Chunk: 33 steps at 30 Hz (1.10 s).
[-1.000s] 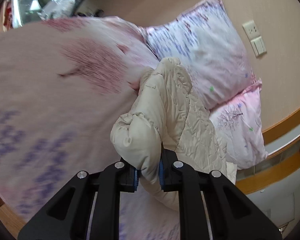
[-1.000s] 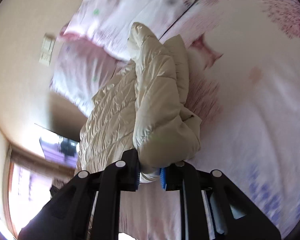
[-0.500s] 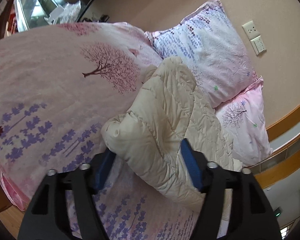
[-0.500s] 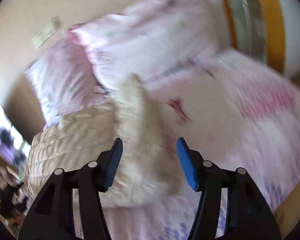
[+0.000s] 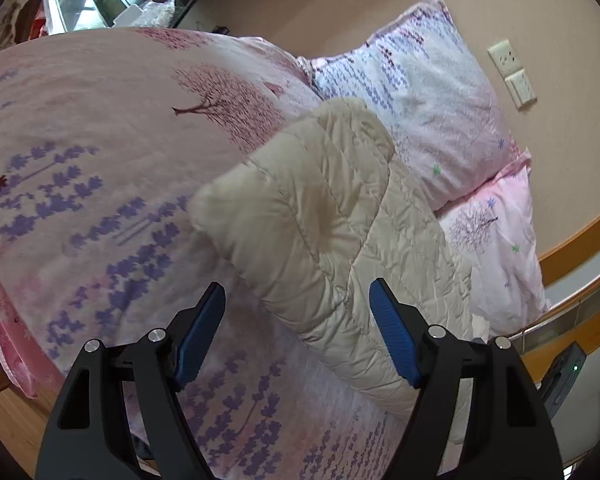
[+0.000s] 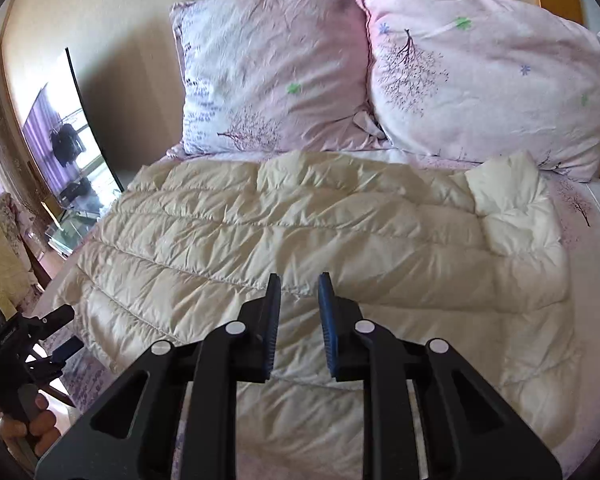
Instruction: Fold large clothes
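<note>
The jacket is flanked by pillows, left gripper opening wide, right gripper closing, both empty.

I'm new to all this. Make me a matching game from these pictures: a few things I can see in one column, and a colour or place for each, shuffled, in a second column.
Things:
1. puffy jacket
2. gripper pads
3. pillows
4. bedsheet

Descriptions:
A. bright blue
B. pink with purple flower sprigs, spread under the jacket
C. cream, quilted, lying on the bed
D. propped against the wall at the head of the bed

Pairs: 1-C, 2-A, 3-D, 4-B
</note>
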Available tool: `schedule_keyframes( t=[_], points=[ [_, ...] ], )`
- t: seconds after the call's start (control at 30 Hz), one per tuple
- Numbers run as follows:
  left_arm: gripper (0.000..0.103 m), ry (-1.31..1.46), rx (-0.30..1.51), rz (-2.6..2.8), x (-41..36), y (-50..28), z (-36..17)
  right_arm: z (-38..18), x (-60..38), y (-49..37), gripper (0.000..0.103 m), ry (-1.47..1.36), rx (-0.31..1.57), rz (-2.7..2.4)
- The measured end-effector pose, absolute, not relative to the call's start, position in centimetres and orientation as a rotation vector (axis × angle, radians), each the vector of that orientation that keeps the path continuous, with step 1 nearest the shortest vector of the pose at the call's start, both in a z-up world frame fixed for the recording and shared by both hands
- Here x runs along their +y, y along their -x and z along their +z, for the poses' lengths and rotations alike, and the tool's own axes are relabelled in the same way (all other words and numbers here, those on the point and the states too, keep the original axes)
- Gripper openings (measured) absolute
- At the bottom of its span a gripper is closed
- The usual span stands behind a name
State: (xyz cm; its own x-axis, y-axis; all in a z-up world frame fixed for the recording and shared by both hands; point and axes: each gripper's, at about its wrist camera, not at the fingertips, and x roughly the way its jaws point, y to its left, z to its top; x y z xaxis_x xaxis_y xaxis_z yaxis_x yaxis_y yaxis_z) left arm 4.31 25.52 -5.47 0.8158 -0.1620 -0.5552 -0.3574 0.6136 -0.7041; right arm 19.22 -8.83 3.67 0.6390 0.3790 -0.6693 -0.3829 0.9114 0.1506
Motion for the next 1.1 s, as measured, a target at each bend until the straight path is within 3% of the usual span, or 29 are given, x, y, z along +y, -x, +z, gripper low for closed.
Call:
schedule_keyframes(
  t=[0.4, 0.6, 0.77, 1.1],
  points=[
    [0.074, 0.962, 0.613, 0.118, 26.1, -7.2, -5.7, -0.5, -6.8, -20.4, 0.022, 0.056, 0.887, 0.401],
    [0.056, 1.021, 0.588, 0.135, 26.8, -8.2, -6.1, -1.1, -5.9, -20.3, 0.023, 0.107, 0.879, 0.391],
    [0.032, 0.985, 0.562, 0.119, 26.5, -8.3, -5.1, -1.2, -5.9, -20.4, 0.023, 0.112, 0.887, 0.395],
    [0.029, 0.84, 0.492, 0.064, 24.6, -8.3, -0.7, 0.9, -6.5, -20.8, 0.022, 0.038, 0.878, 0.42]
  ],
)
